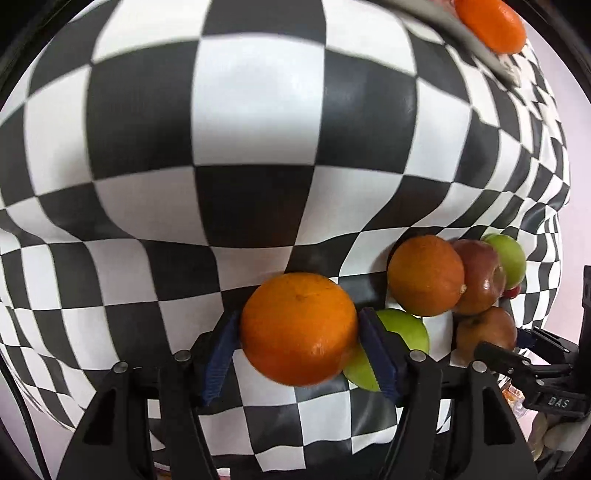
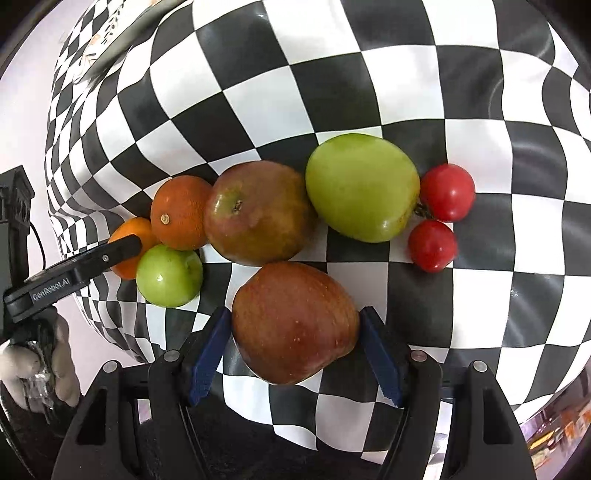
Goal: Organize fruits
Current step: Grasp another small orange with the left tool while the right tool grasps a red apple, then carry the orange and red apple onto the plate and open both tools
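A black-and-white checkered cloth (image 2: 369,92) fills the space beneath and ahead of both grippers.

The right gripper (image 2: 295,312) points steeply down with its jaws a little over half open. Both blue pads (image 2: 207,350) lie against the sides of a red apple (image 2: 295,325), which they clamp. The left gripper (image 1: 300,315) also points down, jaws about half open, with a bright orange (image 1: 299,328) between them. The orange's sides meet the pad tips in the view, but no squeeze can be made out. A gloved hand (image 2: 62,354) holds this gripper's handle.

Straight ahead of the right gripper and slightly right lies a large green fruit (image 2: 362,186), its kind unclear. Ahead and slightly left is a second red-brown apple (image 2: 258,212), close to the green fruit and just ahead of the clamped apple. To the left of that apple, touching it, sits a darker orange (image 2: 181,218). Left of the right gripper's fingers, in front of the darker orange, is a small green apple (image 2: 170,275), just right of the left gripper.

Far ahead and right of the left gripper, another orange (image 1: 491,26) lies by a grey rim (image 1: 476,44).

Two small red tomatoes (image 2: 447,192), joined at a stem, lie ahead and right of the right gripper, beside the green fruit.
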A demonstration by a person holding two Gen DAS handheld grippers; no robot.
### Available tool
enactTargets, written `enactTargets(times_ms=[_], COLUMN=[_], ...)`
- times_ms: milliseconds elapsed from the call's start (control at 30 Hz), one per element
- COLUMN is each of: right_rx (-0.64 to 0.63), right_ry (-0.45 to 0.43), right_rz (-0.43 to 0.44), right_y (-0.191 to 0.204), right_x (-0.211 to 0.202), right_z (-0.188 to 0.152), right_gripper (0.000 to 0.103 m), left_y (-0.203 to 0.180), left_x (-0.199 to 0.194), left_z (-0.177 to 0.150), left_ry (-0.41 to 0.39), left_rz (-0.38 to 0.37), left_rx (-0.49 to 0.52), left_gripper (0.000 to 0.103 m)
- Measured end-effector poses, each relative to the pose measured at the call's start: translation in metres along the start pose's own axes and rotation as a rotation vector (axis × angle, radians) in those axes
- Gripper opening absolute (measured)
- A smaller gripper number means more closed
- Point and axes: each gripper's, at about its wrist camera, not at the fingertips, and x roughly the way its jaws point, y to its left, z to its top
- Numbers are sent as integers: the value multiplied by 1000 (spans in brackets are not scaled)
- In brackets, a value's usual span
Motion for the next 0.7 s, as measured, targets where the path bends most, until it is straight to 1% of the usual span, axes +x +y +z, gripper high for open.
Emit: enactTargets(times_ms=[100,167,233,267,333,433,533,633,700], right_rx=[17,27,18,14,1,-5,-11,-5,-4], right_ry=[14,21,14,10,0,-10,-22,-42,-68], right_rz=[22,30,18,14,7,12,40,87,120], right_y=[-7,-7,-6,-4,1,8,12,17,21], right_x=[0,4,1,1,-3,-10,-25,-44,-60], right_z=[3,2,1,-1,-3,-7,-7,-3,3], right_gripper=[74,73,72,72,72,72,72,72,72], left_y=[6,9,2,-8,-6,-2,5,10,9], left_x=[3,0,-2,-6,-13,-28,-45,-63,-80], left_z=[3,3,-2,-20,-19,-23,-18,-15,-10], left_ry=[2,-2,-17,-24,-33,-35,-43,-62,-88], left_rz=[-19,-13,13,22,21,-13,-58,-91,-117], left_rx=[-26,-26,-15,-9,-4,-9,-17,-24,-33], left_gripper=[64,63,63,63,63,62,62,62,62])
